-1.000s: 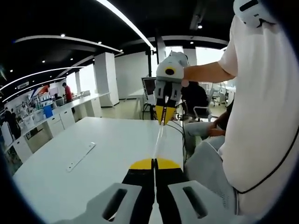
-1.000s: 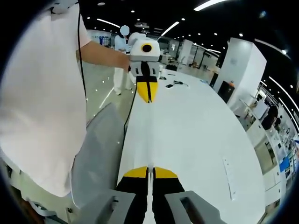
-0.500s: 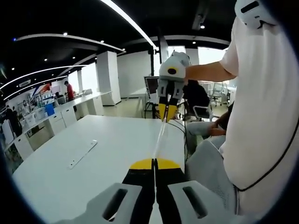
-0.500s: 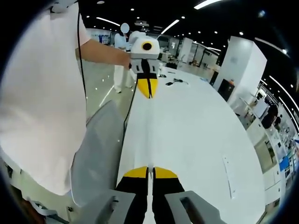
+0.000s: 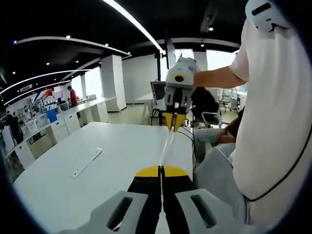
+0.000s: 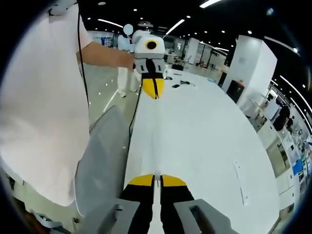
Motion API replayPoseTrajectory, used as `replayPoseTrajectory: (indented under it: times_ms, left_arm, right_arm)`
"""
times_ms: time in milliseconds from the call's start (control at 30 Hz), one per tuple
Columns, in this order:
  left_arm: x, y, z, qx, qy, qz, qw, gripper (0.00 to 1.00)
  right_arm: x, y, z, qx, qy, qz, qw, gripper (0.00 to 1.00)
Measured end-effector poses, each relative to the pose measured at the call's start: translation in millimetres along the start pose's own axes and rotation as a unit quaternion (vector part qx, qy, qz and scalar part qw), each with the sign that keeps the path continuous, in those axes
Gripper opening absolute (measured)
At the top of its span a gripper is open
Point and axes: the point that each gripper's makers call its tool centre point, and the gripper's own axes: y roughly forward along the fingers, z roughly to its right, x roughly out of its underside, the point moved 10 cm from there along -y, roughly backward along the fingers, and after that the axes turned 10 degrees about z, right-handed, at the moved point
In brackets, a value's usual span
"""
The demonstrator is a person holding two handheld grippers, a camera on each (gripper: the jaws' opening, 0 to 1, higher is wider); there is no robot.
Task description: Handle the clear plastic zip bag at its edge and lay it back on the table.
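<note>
You have one clear plastic zip bag (image 5: 166,146), stretched edge-on between your two grippers and held above the white table (image 5: 112,161). It shows as a thin pale strip, seen again in the right gripper view (image 6: 146,131), running along the table's near edge on your side.

Your left gripper (image 5: 161,171) has its yellow-tipped jaws pressed together on one end of the bag's edge. Your right gripper (image 5: 172,122) is pinched shut on the other end, hanging above the table with its tips pointing down at the bag. In the right gripper view the roles swap: the right gripper (image 6: 155,180) clamps the bag at the bottom, and the left gripper (image 6: 152,87) bites it at the far end.

On the table, away from the bag, lies one flat white strip with small holes (image 5: 85,163), seen also in the right gripper view (image 6: 241,183). At the table's far end sit a few small dark items (image 6: 181,84), too small to tell.

Beside the table's near edge is one grey chair back (image 6: 100,161), next to your white shirt (image 5: 278,112).
</note>
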Motion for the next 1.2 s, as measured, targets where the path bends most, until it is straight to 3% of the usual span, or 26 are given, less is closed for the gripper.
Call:
replayPoseTrajectory:
  times_ms: [167,500,867,1200]
  left_arm:
    - [-1.3,1.8,1.7,0.002,0.002,0.000,1.0000,0.00]
    - [-2.8,3.3,4.7,0.005,0.008,0.000,1.0000,0.00]
    - [-7.5,8.7,11.8,0.019,0.020,0.001,0.9996,0.00]
    - [-12.3,13.4,16.9,0.029,0.032,0.002,0.9991,0.00]
  right_arm:
    - [-5.5,0.2,0.2,0.002,0.023,0.017,0.9996,0.09]
    - [-17.0,3.4,4.3,0.005,0.029,0.044,0.9986,0.14]
    - [-40.6,9.3,16.8,0.001,0.028,0.086,0.9959,0.13]
    - [-36.2,22.2,15.8,-0.026,0.028,0.064,0.9972,0.12]
